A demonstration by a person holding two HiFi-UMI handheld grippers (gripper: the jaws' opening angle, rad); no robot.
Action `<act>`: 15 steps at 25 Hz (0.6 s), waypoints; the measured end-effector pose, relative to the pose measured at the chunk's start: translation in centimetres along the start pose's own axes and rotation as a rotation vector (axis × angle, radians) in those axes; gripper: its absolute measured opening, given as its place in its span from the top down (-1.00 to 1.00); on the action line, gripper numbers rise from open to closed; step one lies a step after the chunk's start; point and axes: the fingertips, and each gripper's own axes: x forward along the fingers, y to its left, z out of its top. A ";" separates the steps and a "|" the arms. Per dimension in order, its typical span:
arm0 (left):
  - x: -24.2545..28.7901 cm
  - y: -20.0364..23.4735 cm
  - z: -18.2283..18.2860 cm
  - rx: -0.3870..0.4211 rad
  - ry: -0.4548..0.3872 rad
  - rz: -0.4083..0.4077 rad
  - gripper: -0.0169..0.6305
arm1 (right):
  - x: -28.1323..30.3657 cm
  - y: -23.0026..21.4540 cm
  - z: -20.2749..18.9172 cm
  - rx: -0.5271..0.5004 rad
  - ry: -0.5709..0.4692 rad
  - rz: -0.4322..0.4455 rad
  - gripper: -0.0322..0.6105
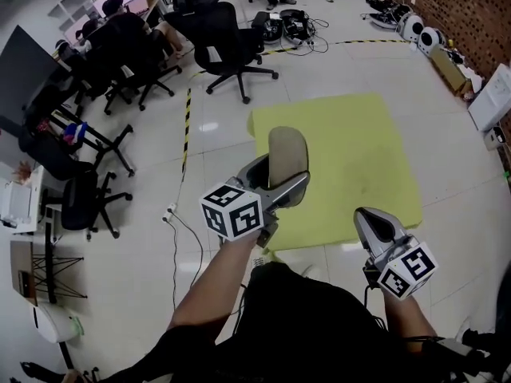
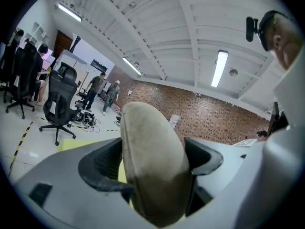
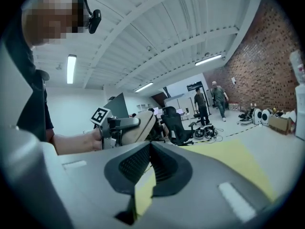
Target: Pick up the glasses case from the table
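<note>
Glasses case (image 1: 288, 154) — in left tool (image 1: 277, 183), aloft

An open-plan office and lab space is showing here; black swivel chairs (image 1: 230, 37) are crowding the left side; a brick wall (image 2: 209, 119) is running behind; strip lights (image 2: 219, 68) are glowing overhead; 2 people (image 2: 104, 94) are standing by cables; hazard tape (image 1: 188, 124) is crossing the floor.
</note>
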 end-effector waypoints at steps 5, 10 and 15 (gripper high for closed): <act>-2.9 -1.1 1.3 0.010 -0.041 0.015 -0.35 | 0.6 1.0 0.2 0.001 -0.016 0.038 0.89; -4.2 -1.7 2.3 0.021 -0.066 0.036 -0.34 | 0.0 0.8 -0.1 0.025 -0.038 0.035 0.89; -4.6 -2.1 2.6 0.039 -0.054 0.036 -0.34 | -0.3 -0.5 -0.2 0.047 -0.051 -0.002 0.89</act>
